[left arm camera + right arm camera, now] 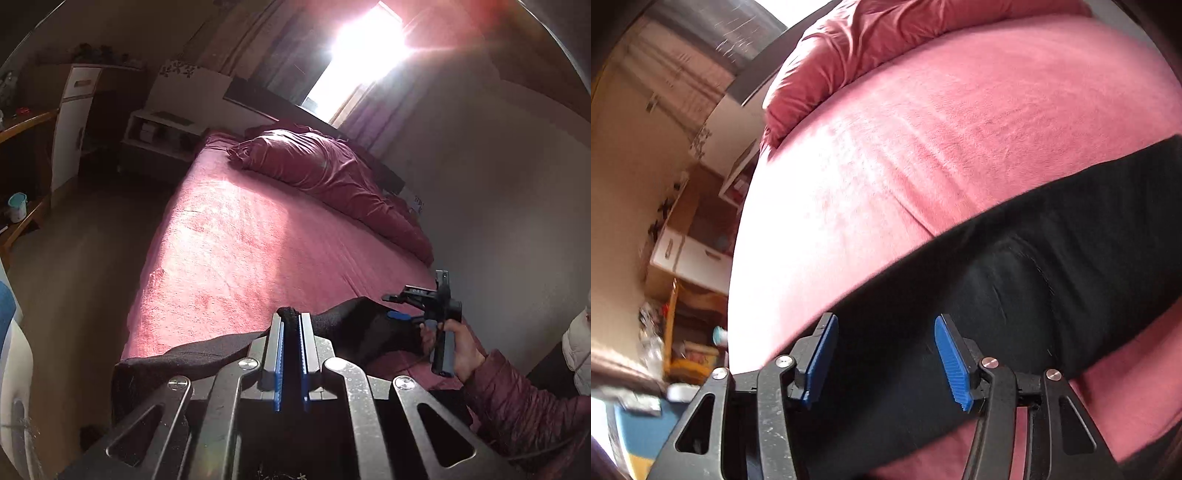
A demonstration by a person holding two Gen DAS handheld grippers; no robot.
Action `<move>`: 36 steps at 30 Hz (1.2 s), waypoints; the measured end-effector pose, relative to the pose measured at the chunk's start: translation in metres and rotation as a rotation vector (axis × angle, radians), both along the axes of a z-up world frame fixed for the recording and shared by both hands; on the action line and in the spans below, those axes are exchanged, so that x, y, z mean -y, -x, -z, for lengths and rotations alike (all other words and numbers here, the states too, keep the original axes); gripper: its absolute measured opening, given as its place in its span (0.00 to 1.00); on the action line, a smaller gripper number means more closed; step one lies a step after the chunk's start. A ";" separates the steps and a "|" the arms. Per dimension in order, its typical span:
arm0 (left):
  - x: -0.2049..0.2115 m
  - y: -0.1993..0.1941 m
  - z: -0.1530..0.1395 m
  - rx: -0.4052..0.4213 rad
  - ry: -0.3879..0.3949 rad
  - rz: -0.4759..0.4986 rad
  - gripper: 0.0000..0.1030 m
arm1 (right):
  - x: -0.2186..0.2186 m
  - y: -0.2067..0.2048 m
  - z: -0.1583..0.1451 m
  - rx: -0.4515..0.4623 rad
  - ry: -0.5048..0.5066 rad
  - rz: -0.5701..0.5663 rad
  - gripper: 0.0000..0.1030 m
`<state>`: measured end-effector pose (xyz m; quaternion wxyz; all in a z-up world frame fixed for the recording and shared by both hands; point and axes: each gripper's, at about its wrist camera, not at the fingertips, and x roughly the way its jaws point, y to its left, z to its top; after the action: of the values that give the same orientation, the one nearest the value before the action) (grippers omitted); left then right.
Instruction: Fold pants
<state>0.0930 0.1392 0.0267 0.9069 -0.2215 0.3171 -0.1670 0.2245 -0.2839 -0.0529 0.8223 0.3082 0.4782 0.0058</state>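
Observation:
Black pants point(354, 325) lie across the near end of a bed with a pink sheet point(240, 240). My left gripper point(291, 317) is shut on a bunched edge of the pants, which is lifted off the sheet, and dark cloth trails down to the left. In the right wrist view the pants point(1015, 277) stretch as a dark band over the pink sheet point(923, 129). My right gripper point(885, 321) hangs over that cloth with its blue pads point(951, 362) apart and not pressing on it. From the left wrist view the right gripper point(393, 306) is seen held in a hand just over the pants.
A crumpled dark-pink duvet point(314, 162) lies along the far right of the bed, by the wall. A bright window point(358, 48) glares behind the headboard. Floor, a white cabinet point(74, 122) and a bedside shelf point(159, 133) are to the left. A padded sleeve point(517, 398) is at lower right.

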 end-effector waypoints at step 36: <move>-0.067 -0.015 0.013 -0.112 -0.047 -0.226 0.06 | 0.024 0.219 -0.021 0.195 -0.083 -0.154 0.08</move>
<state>0.1078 0.2059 0.0142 0.9059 -0.2433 0.3440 -0.0435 0.0056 -0.3083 -0.0316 0.8486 0.3026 0.4174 0.1187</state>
